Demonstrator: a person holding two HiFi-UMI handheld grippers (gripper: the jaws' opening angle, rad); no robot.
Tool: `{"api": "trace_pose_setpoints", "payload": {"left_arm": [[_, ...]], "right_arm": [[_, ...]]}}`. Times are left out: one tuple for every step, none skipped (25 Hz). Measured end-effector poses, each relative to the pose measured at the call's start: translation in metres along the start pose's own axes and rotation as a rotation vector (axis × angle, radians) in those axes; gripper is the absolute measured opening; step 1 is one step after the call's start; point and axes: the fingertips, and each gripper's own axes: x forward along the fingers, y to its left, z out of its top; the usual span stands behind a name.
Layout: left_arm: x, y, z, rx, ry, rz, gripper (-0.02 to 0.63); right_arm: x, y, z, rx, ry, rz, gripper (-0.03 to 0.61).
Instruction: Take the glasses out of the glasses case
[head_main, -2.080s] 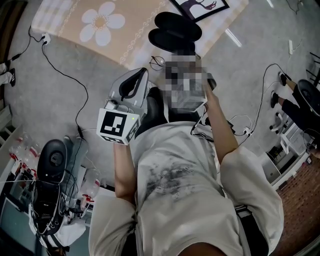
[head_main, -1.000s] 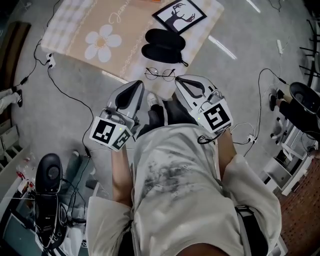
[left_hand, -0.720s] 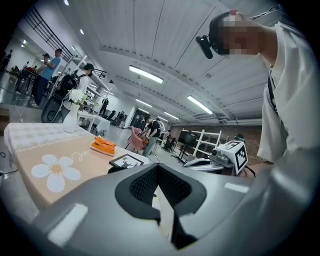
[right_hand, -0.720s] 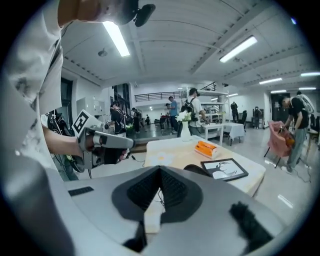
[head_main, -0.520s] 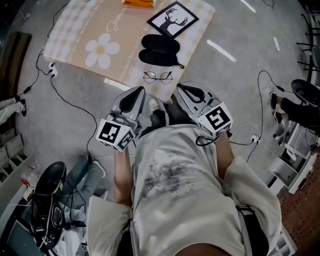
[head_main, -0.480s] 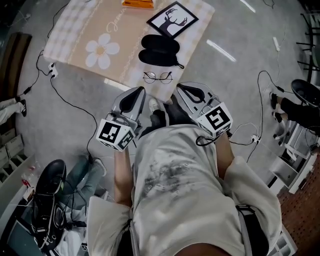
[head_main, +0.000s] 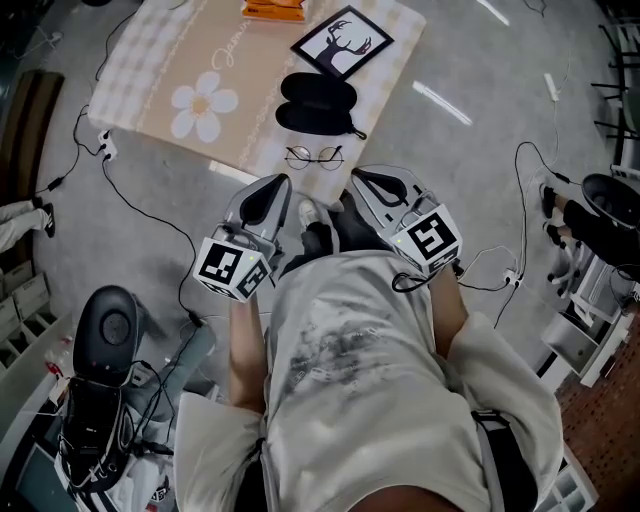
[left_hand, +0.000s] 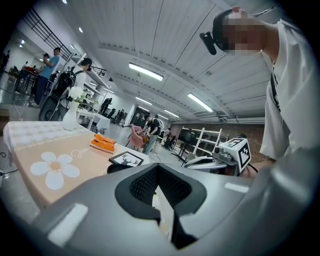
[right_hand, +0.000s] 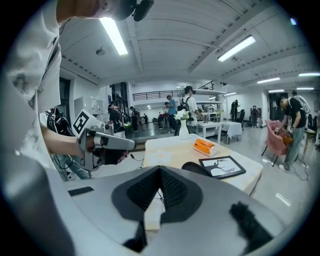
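Left gripper (head_main: 277, 181): jaws were shut, ribbed pads meeting at the tip (left_hand: 159, 168), with nothing between them. It was held off the table, just short of the near right corner, pointing toward it.
Right gripper (head_main: 358, 177): jaws were pressed together at the tip (right_hand: 160, 173) and held nothing. It hung beside the left gripper, apart from it, also short of the near right corner.
Glasses (head_main: 314, 156): round, thin-framed, out of the case. They lay flat on the cloth at the near right corner of the table, just ahead of both grippers, touched by neither.
Glasses case (head_main: 316, 103): black, lying open with its 2 halves side by side. It sat along the right edge, just behind the glasses and apart from them.
Picture frame (head_main: 342, 42): black frame with a deer silhouette, lying flat by the right edge beyond the case, toward the far right corner.
Orange item (head_main: 275, 8): at the far edge, just left of the frame; what it was could not be told.
Table (head_main: 140, 60): covered by a beige checked cloth with 1 large white daisy print (head_main: 203, 103) toward the near left.
Vase (left_hand: 70, 112): white, upright, holding white flowers, near the far edge.
Floor (head_main: 480, 150): grey, with black cables trailing round the table.
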Motion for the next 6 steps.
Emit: {"api": "trace_pose_setpoints", "payload": {"left_arm": [[0.0003,0.0003,0.0004,-0.001,0.002,0.002,0.003],[0.0006,0.0004,0.0009,0.000,0.003,0.001,0.003],[0.0011,0.0002,0.0013,0.002,0.004,-0.001,0.003],[0.0015,-0.0001,0.0015,0.004,0.006,-0.002,0.003],[0.0020,-0.0004,0.0016,0.005,0.007,-0.003,0.005],[0.0025,-0.0007,0.0016,0.006,0.010,-0.004,0.003]], "right_arm": [[-0.0001,-0.0003,0.0002,-0.001,0.003,-0.001,0.015],[-0.0002,-0.0007,0.0003,-0.001,0.006,-0.001,0.015],[-0.0004,-0.0009,0.0004,-0.002,0.008,-0.002,0.015],[-0.0006,-0.0011,0.0004,-0.001,0.011,-0.002,0.015],[-0.0009,-0.0013,0.0004,-0.001,0.013,-0.003,0.015],[-0.0011,-0.0014,0.0005,0.000,0.014,-0.003,0.015]]}}
